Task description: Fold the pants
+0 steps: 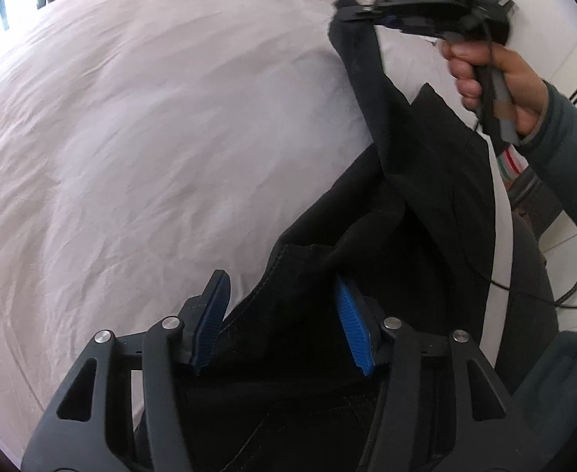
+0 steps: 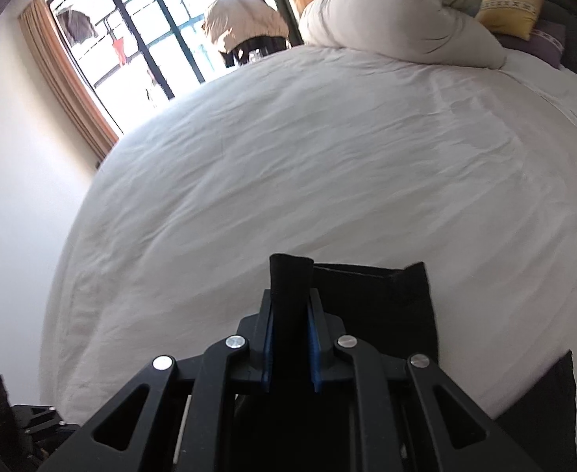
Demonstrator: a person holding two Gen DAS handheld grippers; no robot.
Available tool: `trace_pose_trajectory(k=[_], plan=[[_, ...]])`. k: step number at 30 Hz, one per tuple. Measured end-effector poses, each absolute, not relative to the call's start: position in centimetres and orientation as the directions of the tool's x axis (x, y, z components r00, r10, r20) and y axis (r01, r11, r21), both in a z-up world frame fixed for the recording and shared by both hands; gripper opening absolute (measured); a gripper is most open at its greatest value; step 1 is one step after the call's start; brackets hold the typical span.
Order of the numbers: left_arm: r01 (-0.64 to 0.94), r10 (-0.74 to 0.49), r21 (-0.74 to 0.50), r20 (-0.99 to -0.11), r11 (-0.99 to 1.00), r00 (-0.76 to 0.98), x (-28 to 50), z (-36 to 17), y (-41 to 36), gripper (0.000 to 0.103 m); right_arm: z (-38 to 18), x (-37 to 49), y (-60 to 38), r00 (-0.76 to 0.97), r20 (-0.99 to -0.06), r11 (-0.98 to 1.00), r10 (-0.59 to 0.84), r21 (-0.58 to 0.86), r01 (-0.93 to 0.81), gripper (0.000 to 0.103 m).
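My right gripper [image 2: 290,314] pinches a fold of black pants [image 1: 426,181] above the white bed [image 1: 150,137]. My left gripper [image 1: 284,314] gapes, fabric between its fingers, perhaps untouched.

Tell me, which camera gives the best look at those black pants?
The left wrist view. It shows the black pants stretching from the open left gripper up to the right gripper, above the white bed. The right wrist view shows only a pinched fold of them and a dark panel behind it.

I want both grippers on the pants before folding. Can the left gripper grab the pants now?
Probably yes: the left gripper is open with the black pants already between its pads, nothing blocking.
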State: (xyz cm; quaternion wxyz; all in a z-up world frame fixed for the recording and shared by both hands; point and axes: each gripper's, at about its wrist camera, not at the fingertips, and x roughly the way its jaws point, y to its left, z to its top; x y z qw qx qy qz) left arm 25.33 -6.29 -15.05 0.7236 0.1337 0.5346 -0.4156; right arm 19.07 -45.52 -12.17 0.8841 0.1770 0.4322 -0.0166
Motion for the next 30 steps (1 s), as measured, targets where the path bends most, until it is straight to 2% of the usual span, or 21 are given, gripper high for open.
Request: trace_pose_trajectory(k=[2,4,7,11,16,22,30], plan=[[0.730,-0.455,-0.254,-0.886,0.634,0.087,26.0,-15.3,-6.8,0.016,-11.6,18.4,-46.0,0.639,-0.760,0.932,0.124,0.310,0.188,0.016],[0.714,-0.441,-0.234,-0.890,0.660,0.116,26.5,-15.5,-7.4,0.005,-10.9,17.4,-46.4,0.653,-0.746,0.926,0.130,0.326,0.189,0.016],[0.689,-0.414,-0.204,-0.898,0.696,0.152,26.8,-16.1,-7.8,0.003,-9.7,15.8,-46.8,0.683,-0.719,0.921,0.133,0.344,0.183,0.016],[0.586,-0.422,-0.256,-0.891,0.768,0.164,28.1,-17.1,-7.0,0.003,-7.5,12.1,-47.9,0.750,-0.652,0.914,0.112,0.364,0.179,0.016],[0.525,-0.414,-0.273,-0.894,0.806,0.171,28.7,-18.0,-7.0,0.003,-7.1,5.2,-52.2,0.799,-0.600,0.860,0.037,0.426,0.280,0.015],[0.492,-0.392,-0.261,-0.901,0.831,0.185,28.8,-18.7,-7.4,0.003,-11.7,-1.8,-59.2,0.758,-0.652,0.725,-0.036,0.505,0.469,0.015],[0.433,-0.350,-0.233,-0.912,0.870,0.212,29.3,-19.3,-8.5,0.003,-17.0,-5.7,-62.9,0.683,-0.725,0.655,-0.086,0.476,0.587,0.015]])
